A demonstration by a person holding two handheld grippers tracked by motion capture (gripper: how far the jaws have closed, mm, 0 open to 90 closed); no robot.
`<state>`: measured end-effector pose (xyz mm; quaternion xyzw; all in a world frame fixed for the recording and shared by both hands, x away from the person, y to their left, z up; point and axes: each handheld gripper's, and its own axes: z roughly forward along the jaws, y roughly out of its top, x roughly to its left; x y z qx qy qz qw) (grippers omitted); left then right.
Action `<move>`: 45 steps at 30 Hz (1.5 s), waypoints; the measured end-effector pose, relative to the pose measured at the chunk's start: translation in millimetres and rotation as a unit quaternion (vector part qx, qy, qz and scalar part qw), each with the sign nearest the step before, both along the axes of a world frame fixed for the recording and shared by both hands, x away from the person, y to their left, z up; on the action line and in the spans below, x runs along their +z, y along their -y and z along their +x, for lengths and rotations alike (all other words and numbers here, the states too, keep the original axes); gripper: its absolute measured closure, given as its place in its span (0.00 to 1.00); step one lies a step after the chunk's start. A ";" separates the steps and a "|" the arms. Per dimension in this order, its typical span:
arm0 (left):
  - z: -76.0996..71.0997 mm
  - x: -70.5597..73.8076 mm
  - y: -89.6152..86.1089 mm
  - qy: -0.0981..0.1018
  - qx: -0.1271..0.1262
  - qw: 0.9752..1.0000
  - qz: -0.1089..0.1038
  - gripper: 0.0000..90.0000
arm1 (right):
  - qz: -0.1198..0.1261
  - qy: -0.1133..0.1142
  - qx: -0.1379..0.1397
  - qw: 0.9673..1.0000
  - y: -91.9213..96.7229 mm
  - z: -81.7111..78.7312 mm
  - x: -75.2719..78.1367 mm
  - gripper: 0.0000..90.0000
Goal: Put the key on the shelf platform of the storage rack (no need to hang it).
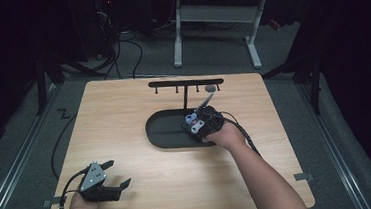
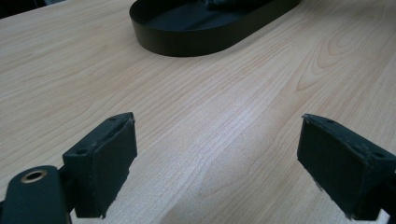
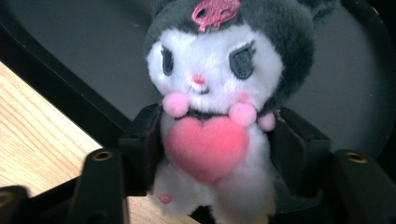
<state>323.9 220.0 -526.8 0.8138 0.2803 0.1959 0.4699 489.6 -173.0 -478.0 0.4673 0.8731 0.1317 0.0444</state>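
A plush toy (image 3: 210, 74) with a white face, a dark hood and a pink heart on its chest sits between the jaws of my right gripper (image 3: 212, 140). Both pads lie against its sides, and the black oval tray (image 3: 84, 51) is behind it. From above, the right gripper (image 1: 202, 120) hangs over the right end of that tray (image 1: 163, 131). My left gripper (image 1: 119, 172) rests near the table's front left corner. Its jaws stand wide apart over bare wood (image 2: 215, 154) with nothing between them.
A black rack (image 1: 186, 83) with several hooks stands upright behind the tray, and a small grey thing (image 1: 210, 88) hangs near its right end. The tray's rim (image 2: 187, 44) lies ahead of the left gripper. A white-legged desk (image 1: 214, 17) stands beyond the table.
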 end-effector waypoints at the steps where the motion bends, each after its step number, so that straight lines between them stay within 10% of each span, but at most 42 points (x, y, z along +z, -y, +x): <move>1: 0.0 -0.1 0.0 0.001 0.000 1.000 0.000 0.14 | 0.003 0.001 0.001 1.000 -0.1 0.0 0.9 0.38; 45: -2.2 -0.7 1.6 -0.003 0.001 1.000 -0.003 0.14 | 0.020 0.087 0.001 0.996 15.1 -44.7 36.8 0.31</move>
